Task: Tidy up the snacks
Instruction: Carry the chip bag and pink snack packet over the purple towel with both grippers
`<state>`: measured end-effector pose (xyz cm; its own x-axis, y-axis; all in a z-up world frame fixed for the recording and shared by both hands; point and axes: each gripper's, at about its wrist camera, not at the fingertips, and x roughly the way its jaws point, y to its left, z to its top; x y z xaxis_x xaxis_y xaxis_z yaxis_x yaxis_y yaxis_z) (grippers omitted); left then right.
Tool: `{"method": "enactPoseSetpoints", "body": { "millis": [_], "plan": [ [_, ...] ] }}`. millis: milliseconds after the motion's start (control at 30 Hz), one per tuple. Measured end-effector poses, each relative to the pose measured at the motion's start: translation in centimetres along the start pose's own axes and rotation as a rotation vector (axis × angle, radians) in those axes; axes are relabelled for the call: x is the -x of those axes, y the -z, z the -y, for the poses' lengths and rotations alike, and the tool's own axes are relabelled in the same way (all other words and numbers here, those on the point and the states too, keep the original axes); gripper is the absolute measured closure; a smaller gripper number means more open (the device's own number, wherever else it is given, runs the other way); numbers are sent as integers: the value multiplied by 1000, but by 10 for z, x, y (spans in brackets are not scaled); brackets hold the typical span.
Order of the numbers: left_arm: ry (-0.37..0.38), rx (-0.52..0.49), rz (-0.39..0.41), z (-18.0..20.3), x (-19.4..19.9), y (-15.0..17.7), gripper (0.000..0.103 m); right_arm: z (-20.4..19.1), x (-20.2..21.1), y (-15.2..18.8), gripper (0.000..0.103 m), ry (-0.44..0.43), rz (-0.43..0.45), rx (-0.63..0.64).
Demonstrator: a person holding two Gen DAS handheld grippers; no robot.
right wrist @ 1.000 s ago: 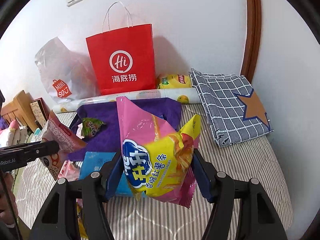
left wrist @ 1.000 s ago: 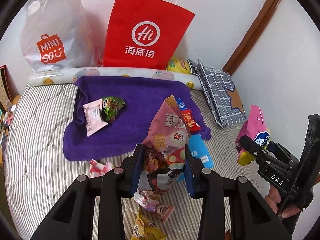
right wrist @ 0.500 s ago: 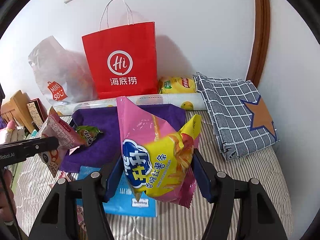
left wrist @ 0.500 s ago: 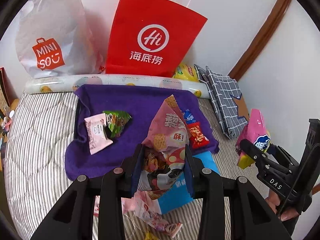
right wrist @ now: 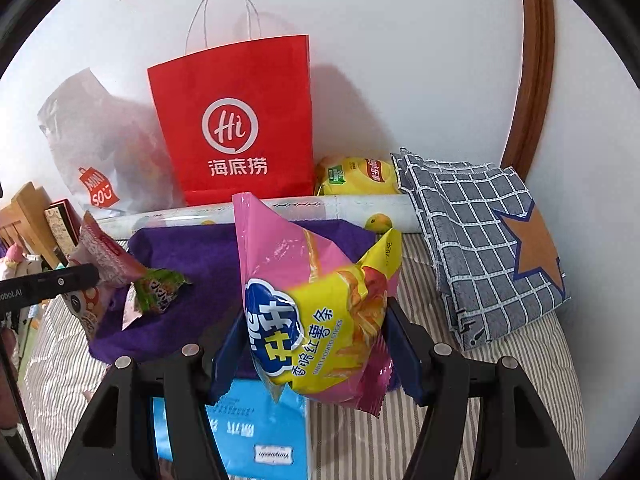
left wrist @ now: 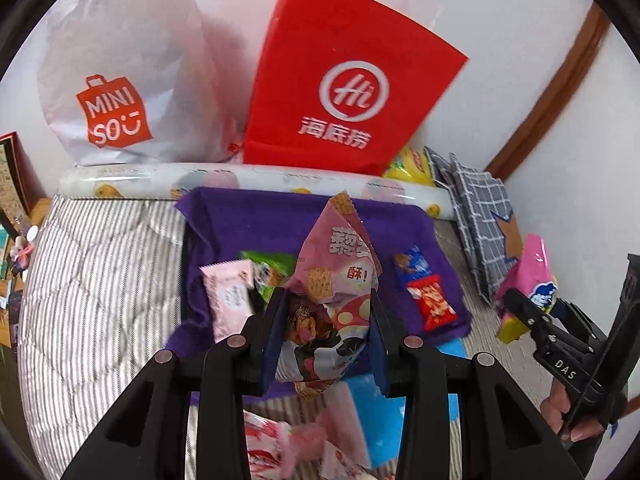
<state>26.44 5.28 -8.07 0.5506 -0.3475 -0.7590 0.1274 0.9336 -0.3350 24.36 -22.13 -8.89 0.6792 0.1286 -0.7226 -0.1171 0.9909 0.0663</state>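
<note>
Moved since earlier frame: both grippers have advanced toward the purple towel [left wrist: 256, 224]; the red paper bag [left wrist: 344, 80] and the wall loom larger, and the left gripper's packet now hangs over the towel instead of short of it.
Left gripper [left wrist: 326, 334]: clenched on a pink biscuit packet [left wrist: 336, 280] with a mushroom print, pads pressing its lower half, top corner pointing up.
Right gripper [right wrist: 316, 350]: clamped on a pink-and-yellow sweet potato sticks bag [right wrist: 320, 300], held upright, jaws pressing both sides of it.
Towel contents: pale pink wrapped snack [left wrist: 228, 296] and green snack packet [left wrist: 272, 270] touching at the left; small blue packet [left wrist: 412, 266] and red packet [left wrist: 432, 306] just beside each other at the right.
Towel position: spread on the striped bedcover [left wrist: 100, 264], its far edge against a white printed roll [left wrist: 132, 178].
Off the towel, near side: blue flat pack [right wrist: 256, 432] under the right gripper; blurred pink-and-red wrappers [left wrist: 280, 448] beneath the left gripper.
Back row: white Miniso plastic bag [left wrist: 116, 80] left of the red paper bag; yellow chip bag [right wrist: 356, 176] right of it, behind the roll.
Right side: folded grey checked cloth [right wrist: 480, 240] with an orange star, lying on the bedcover.
Person: fingers [left wrist: 568, 412] wrapped on the right gripper's handle at the left view's edge.
</note>
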Motion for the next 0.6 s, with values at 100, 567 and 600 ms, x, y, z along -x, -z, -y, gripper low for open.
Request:
{"method": "enactPoseSetpoints", "body": {
  "millis": [100, 567, 600],
  "plan": [
    [-3, 8, -1, -6, -4, -4, 66, 0, -7, -3, 40, -5, -5, 1],
    [-7, -9, -51, -9, -42, -2, 66, -15, -59, 0, 40, -54, -96, 24],
    [-3, -10, -54, -10, -45, -1, 66, -16, -63, 1, 40, -54, -105, 24]
  ]
}}
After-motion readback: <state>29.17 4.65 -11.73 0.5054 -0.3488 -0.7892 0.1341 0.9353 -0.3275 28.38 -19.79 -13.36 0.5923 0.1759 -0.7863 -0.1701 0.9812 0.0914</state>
